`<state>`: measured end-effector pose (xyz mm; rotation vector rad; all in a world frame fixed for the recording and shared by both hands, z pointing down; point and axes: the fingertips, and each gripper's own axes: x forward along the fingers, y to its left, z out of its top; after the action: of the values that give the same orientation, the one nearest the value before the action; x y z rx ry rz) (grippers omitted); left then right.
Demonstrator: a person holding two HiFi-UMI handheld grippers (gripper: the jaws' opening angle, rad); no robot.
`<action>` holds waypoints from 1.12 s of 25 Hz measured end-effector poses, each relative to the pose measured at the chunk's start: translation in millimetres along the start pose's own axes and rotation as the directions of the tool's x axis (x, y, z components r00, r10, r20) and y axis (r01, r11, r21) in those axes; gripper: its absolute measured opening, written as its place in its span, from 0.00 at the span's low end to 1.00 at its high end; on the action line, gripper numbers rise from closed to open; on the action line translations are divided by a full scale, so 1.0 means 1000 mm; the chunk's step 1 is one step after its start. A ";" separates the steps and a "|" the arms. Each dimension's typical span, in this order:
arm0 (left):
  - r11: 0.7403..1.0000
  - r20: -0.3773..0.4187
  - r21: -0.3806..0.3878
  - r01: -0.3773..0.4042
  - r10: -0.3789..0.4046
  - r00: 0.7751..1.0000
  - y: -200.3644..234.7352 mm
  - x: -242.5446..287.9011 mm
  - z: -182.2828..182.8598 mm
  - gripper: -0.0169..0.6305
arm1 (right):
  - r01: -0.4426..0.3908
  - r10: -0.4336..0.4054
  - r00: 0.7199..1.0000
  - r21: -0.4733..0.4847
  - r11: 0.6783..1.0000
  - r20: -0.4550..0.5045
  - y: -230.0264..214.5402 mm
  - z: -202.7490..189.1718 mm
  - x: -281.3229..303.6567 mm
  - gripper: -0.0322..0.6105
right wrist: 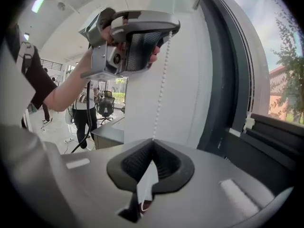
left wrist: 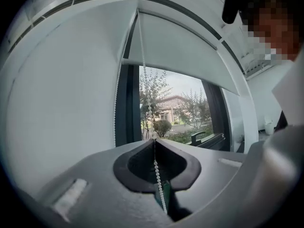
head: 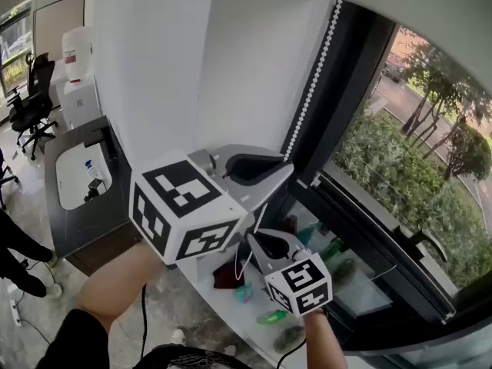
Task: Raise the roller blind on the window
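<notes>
A white bead chain (head: 315,75) hangs down the dark window frame beside the white wall. My left gripper (head: 286,162) is the upper one, held level and shut on the chain. In the left gripper view the beads (left wrist: 148,103) run down into its closed jaws (left wrist: 153,139), with the roller blind (left wrist: 180,51) part-way up above the window. My right gripper (head: 252,237) sits lower on the same chain, tilted downward and shut on it. In the right gripper view the chain (right wrist: 161,89) runs from the left gripper (right wrist: 170,30) straight down into the right jaws (right wrist: 153,140).
Small green and red objects lie on the white sill (head: 231,298) below my hands. A window handle (head: 423,244) sticks out at the right. A grey desk (head: 77,175), an office chair (head: 31,102) and a water dispenser (head: 77,75) stand at the left. A person (right wrist: 88,108) stands further back.
</notes>
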<state>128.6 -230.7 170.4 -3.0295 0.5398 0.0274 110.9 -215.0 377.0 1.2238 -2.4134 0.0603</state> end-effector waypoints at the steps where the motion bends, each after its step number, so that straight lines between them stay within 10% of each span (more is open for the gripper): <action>1: 1.000 -0.006 -0.001 -0.009 0.009 1.000 0.002 -0.001 -0.001 0.05 | -0.003 0.003 1.000 -0.017 1.000 -0.012 -0.001 0.000 -0.001 0.06; 8: 1.000 -0.149 0.011 -0.029 0.031 0.988 0.000 -0.001 -0.064 0.05 | -0.128 0.102 0.969 0.106 0.986 0.223 -0.011 0.056 -0.044 0.29; 14: 0.997 -0.361 -0.076 -0.022 -0.007 0.933 -0.013 -0.008 -0.186 0.05 | -0.062 0.003 0.926 0.143 0.988 0.378 -0.047 0.126 -0.070 0.26; 28: 0.985 -0.458 -0.150 0.082 -0.142 0.877 -0.048 -0.031 -0.227 0.05 | -0.031 0.029 0.895 -0.002 1.000 0.445 -0.027 0.194 -0.068 0.06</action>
<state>117.9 -190.6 400.7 -3.1824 0.3942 -0.7218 98.5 -224.0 170.3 1.3175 -2.8211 -0.2308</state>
